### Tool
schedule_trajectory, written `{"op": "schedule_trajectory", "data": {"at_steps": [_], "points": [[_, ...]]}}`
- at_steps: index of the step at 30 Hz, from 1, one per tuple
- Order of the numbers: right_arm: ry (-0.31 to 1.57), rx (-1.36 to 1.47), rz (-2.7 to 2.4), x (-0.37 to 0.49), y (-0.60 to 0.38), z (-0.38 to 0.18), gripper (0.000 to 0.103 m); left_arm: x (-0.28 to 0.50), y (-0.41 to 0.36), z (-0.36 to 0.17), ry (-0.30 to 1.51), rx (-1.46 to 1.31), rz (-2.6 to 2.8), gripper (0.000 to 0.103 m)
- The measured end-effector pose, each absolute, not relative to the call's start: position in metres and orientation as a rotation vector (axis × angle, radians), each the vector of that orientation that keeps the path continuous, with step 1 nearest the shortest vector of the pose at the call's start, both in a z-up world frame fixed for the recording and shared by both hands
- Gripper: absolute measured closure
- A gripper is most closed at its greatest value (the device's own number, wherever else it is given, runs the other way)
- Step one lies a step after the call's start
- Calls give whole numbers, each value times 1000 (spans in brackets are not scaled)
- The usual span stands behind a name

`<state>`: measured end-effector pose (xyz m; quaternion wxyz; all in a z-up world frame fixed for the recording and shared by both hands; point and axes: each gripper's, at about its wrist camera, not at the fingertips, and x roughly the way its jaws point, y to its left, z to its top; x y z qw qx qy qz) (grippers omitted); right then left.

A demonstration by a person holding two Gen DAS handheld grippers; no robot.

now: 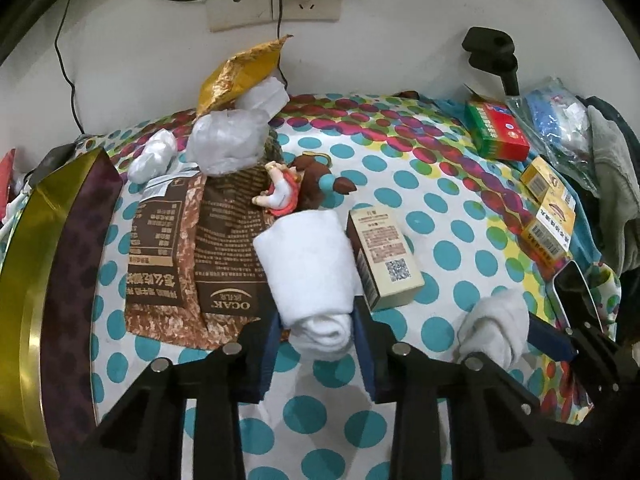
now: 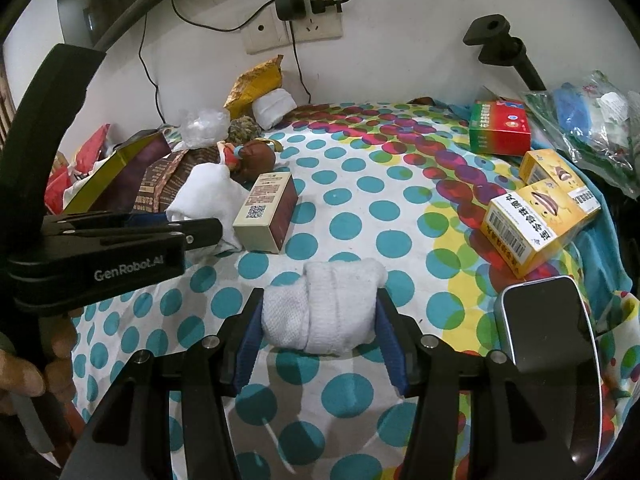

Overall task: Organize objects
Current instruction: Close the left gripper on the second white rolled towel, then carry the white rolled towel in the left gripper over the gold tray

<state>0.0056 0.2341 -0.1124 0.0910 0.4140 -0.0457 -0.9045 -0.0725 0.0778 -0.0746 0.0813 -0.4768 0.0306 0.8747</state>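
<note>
My left gripper (image 1: 316, 344) is shut on a rolled white towel (image 1: 312, 272), its blue pads against both sides of the roll. The towel lies beside a beige box with a QR code (image 1: 384, 256). My right gripper (image 2: 320, 336) is shut on a second rolled white cloth (image 2: 324, 308), held between its blue pads on the dotted sheet. That cloth also shows in the left wrist view (image 1: 496, 328). The left gripper's body (image 2: 104, 252) shows at the left of the right wrist view, with the first towel (image 2: 208, 196) in it.
A brown OCAK bag (image 1: 192, 248), a doll figure (image 1: 296, 188), white plastic bags (image 1: 228, 136) and a gold-purple box (image 1: 52, 264) lie left. A red-green box (image 2: 500, 128), yellow boxes (image 2: 536, 224), a phone (image 2: 548, 320) and a plastic bag (image 2: 592, 120) lie right. Wall socket behind (image 2: 296, 28).
</note>
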Motion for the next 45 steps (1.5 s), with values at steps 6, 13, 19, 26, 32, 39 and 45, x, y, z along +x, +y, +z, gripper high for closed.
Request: {"op": "schedule_trajectory", "data": {"at_steps": [6,13,19,26,32,39,45], "points": [[-109,1227,-2693,7,233,-112,53,-65,71,-70,66,-1423,2600,71],[-112,1231,-2696,6,232,-112,53,-47,63,-61,53,-1403,2569,71],[-104,1233,-2700,5,231,-111,53,-31,52,-44,78,-1351,2552,71],[-100,1233,-2698,4,230,-112,53,-10,22,-15,111,-1292,2620,71],[-87,1248,-2704,3,229,-113,52,-5,-21,14,102,-1256,2706,71],[-68,1264,-2713,3,227,-114,52,-18,-84,24,100,-1298,2821,71],[-49,1280,-2718,3,225,-114,50,-50,-140,12,64,-1369,2870,71]]}}
